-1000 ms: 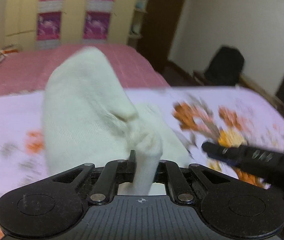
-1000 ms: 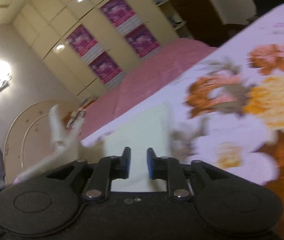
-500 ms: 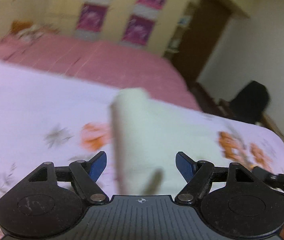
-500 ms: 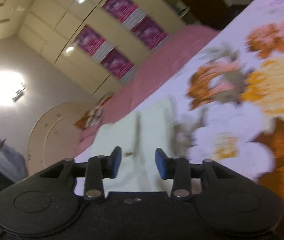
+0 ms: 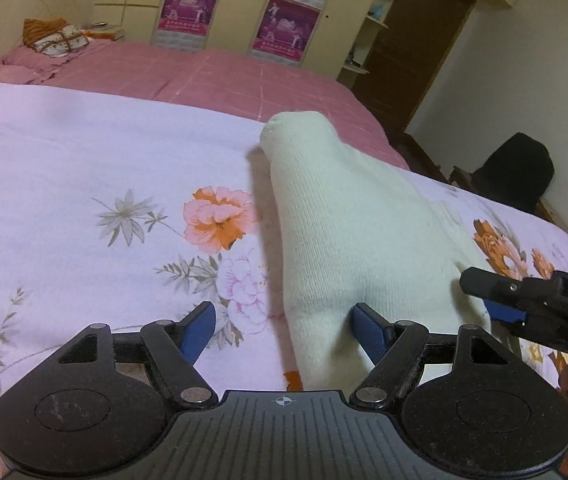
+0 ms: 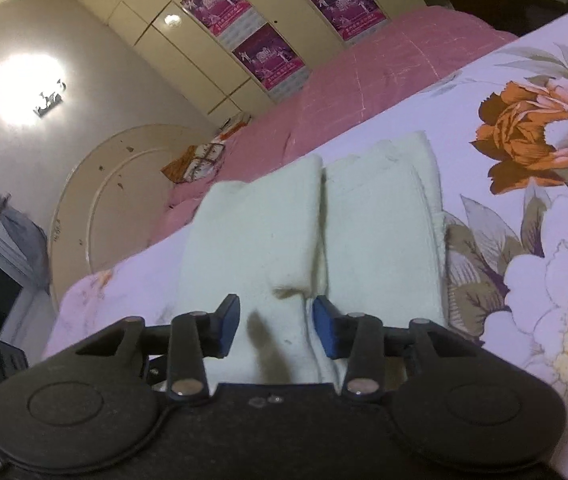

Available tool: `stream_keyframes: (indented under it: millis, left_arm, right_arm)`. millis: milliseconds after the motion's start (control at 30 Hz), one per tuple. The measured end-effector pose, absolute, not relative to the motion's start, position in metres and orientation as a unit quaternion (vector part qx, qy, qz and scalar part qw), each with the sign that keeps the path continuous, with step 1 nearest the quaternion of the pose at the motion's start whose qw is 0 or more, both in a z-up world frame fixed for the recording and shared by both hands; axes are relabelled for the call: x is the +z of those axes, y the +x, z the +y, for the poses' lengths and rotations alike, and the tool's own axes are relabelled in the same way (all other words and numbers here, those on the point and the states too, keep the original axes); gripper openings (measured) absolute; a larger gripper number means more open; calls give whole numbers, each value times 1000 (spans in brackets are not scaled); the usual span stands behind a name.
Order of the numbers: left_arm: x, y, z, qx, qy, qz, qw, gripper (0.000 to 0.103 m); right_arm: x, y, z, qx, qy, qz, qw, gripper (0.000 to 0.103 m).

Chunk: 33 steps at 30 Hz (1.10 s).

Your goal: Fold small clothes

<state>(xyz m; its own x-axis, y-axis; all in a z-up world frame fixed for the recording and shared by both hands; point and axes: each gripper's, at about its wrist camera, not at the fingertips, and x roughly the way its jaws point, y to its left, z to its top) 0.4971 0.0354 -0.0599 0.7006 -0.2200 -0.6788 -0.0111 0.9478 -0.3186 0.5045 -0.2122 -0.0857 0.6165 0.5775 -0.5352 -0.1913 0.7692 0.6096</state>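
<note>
A cream knitted garment (image 5: 347, 232) lies on the floral sheet (image 5: 84, 184), folded over on itself. In the right wrist view it (image 6: 284, 232) shows as two side-by-side folded panels. My left gripper (image 5: 284, 326) is open and empty, its jaws wide apart just above the garment's near edge. My right gripper (image 6: 276, 326) is open and empty over the garment's near end. The right gripper also shows in the left wrist view (image 5: 523, 300), at the garment's right edge.
A pink bedspread (image 5: 212, 76) covers the far part of the bed. Folded orange and white cloth (image 5: 58, 38) lies by the headboard. A wardrobe with purple posters (image 5: 284, 20) stands behind. A dark chair (image 5: 515, 172) is at the right, past the bed edge.
My left gripper was shut on the garment and lifting it; it opened and the garment dropped folded onto the sheet. My right gripper opened too.
</note>
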Motion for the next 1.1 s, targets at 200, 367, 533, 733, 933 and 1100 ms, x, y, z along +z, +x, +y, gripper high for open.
stream_keyframes:
  millis: [200, 367, 533, 733, 933, 1100]
  left_arm:
    - [-68, 503, 35, -65, -145, 380, 911, 75]
    - [-61, 499, 42, -65, -171, 352, 918, 75]
    - [-58, 521, 57, -34, -205, 350, 914, 75]
    - [-59, 535, 43, -32, -168, 360, 917, 75]
    - [-32, 527, -3, -80, -102, 326, 937, 75]
    - [-48, 539, -44, -90, -37, 367, 925, 75]
  right_arm:
    - [-86, 502, -224, 204, 282, 365, 863, 41]
    - [-91, 510, -210, 260, 272, 394, 838, 41]
    - [-95, 529, -218, 254, 312, 393, 827, 33]
    - [-77, 519, -188, 246, 198, 380, 869, 15]
    - [-38, 475, -189, 225, 114, 302, 919, 14]
    - [-50, 469, -234, 181, 147, 334, 913, 14]
